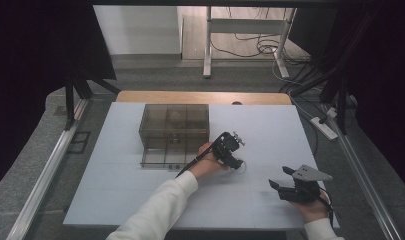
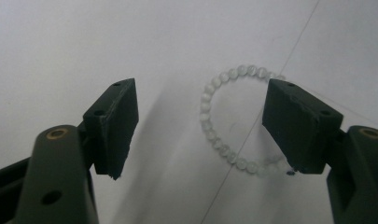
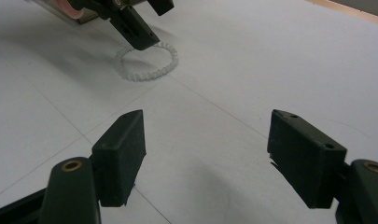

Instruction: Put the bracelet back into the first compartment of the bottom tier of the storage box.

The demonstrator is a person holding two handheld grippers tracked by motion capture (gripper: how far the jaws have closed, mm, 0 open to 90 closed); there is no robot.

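I have the left gripper (image 1: 233, 159) poised over the pale, translucent beaded bracelet (image 2: 233, 122), jaws wide apart and empty; one jaw overlaps the ring's rim in the left gripper view, though I cannot tell whether it touches. The bracelet lies flat on the white table board (image 1: 140, 200), near its centre. The smoky clear plastic compartment box (image 1: 174, 134) sits at about ten o'clock from the bracelet, close by. My right gripper (image 1: 281, 179) waits at four o'clock, well apart, jaws also wide, nothing between them.

Bracelet (image 1: 240, 167) right of box (image 1: 175, 134)
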